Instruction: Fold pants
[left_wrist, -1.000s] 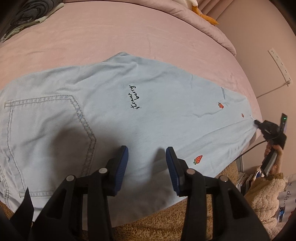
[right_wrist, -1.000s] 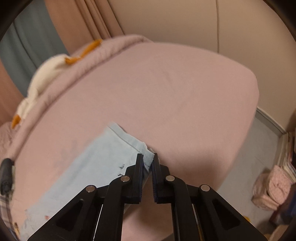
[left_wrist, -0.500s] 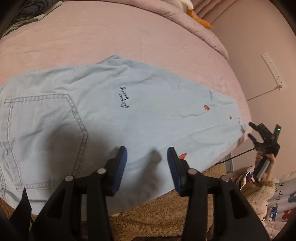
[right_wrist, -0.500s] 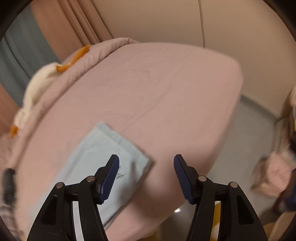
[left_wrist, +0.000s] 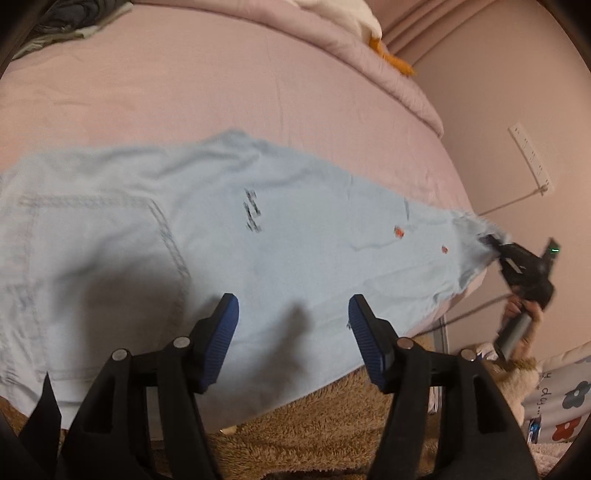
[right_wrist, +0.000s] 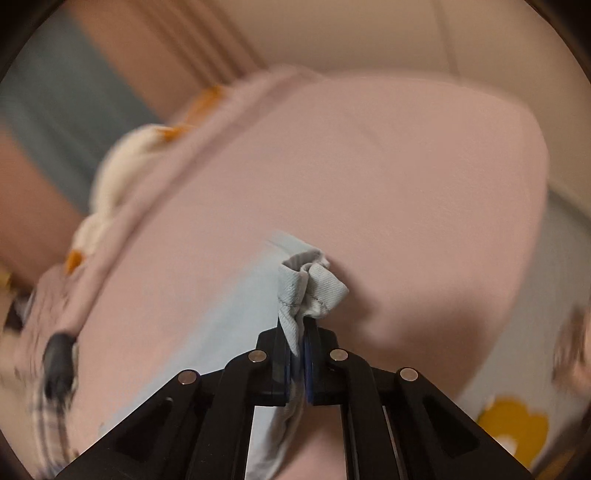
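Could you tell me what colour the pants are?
Pale blue pants, clearest in the left wrist view.

I am working in a bedroom of someone's home. Ahead of my left tool spreads a wide bed under a smooth dusty-pink fitted sheet (left_wrist: 258, 81), and a rolled pink quilt (left_wrist: 354, 40) lies along its far edge. A white plush duck with orange feet (left_wrist: 373, 33) rests on that quilt, far ahead and to the right. Below the tool, at the near edge of the bed, I see a shaggy tan fleece blanket (left_wrist: 317, 424). A white power strip (left_wrist: 532, 158) is fixed to the pink wall on the right. From my right tool, pleated pink-and-teal curtains (right_wrist: 122, 74) hang beyond the bed, upper left.
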